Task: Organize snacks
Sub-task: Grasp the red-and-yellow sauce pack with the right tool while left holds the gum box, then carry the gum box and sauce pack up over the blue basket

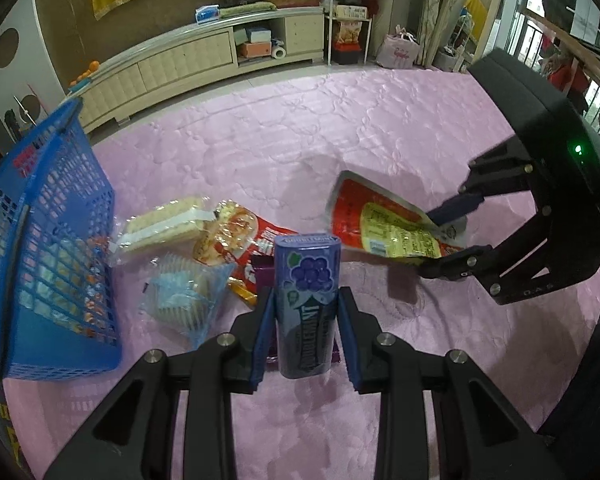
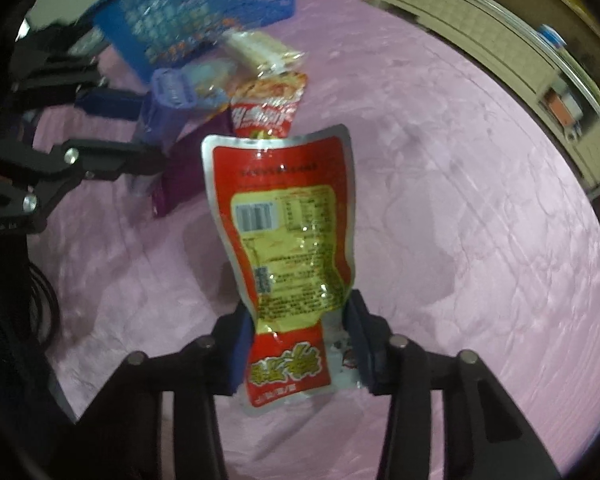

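My left gripper (image 1: 305, 320) is shut on a purple grape candy tin (image 1: 307, 300), held upright above the pink mat. My right gripper (image 2: 300, 336) is shut on the end of a red and yellow snack pouch (image 2: 288, 232), lifted off the mat; the pouch (image 1: 384, 224) and that gripper (image 1: 448, 244) show at the right of the left wrist view. The left gripper (image 2: 140, 136) with the tin (image 2: 164, 112) shows at the left of the right wrist view. A blue mesh basket (image 1: 52, 248) stands at the left, snacks visible through its wall.
Loose snacks lie by the basket: a clear pack of wafers (image 1: 168, 220), a red noodle-print bag (image 1: 240, 236), a blue-wrapped pack (image 1: 188, 296), a purple packet (image 2: 184, 168). A pink quilted mat (image 1: 340, 132) covers the floor. A cream cabinet (image 1: 188, 60) stands behind.
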Available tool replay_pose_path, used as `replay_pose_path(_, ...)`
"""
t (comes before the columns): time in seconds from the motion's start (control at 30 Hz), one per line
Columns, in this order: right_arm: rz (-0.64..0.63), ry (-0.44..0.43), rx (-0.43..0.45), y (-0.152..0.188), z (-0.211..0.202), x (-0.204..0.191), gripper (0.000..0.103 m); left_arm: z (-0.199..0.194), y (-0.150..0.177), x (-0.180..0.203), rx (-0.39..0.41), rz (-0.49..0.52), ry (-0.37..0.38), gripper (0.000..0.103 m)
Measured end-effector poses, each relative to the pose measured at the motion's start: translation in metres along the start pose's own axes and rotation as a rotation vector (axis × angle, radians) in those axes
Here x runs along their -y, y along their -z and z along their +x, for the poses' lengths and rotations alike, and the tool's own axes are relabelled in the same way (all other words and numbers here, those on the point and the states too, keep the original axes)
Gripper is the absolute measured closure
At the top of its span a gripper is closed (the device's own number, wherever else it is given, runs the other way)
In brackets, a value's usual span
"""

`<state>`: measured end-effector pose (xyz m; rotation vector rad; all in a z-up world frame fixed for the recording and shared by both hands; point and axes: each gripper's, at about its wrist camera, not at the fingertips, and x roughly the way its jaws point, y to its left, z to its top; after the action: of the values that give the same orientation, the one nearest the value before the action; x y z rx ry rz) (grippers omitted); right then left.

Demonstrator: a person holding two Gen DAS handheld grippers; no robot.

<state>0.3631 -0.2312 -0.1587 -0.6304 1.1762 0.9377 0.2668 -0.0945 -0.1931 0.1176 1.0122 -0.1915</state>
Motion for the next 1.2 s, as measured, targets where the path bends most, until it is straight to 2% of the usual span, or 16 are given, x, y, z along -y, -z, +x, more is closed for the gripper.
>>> replay_pose_path(0.27, 0.088, 0.059, 0.016, 0.013, -0.031, -0.030, 0.057, -0.044, 0.011, -0.006, 0.048, 0.007, -0.026, 0.074)
replay_pose_path(0.4, 0.114, 0.104, 0.067, 0.018, -0.067, -0.056, 0.057, -0.071, 0.016, -0.016, 0.085, -0.006, -0.036, 0.074)
replay_pose_path(0.57, 0.138, 0.139, 0.123, 0.002, -0.113, -0.076, 0.057, -0.114, 0.020, -0.030, 0.152, -0.013, -0.049, 0.074)
replay_pose_path(0.87, 0.046, 0.221, 0.211, -0.050, -0.172, -0.143, 0.057, -0.194, 0.017, -0.065, 0.262, 0.016, -0.080, 0.074)
replay_pose_path(1.03, -0.001, 0.245, 0.246, -0.078, -0.184, -0.164, 0.057, -0.218, 0.009, -0.097, 0.299, 0.010, -0.100, 0.074)
replay_pose_path(1.2, -0.042, 0.251, 0.256, -0.108, -0.183, -0.176, 0.057, -0.227, 0.008, -0.130, 0.314, -0.013, -0.130, 0.074)
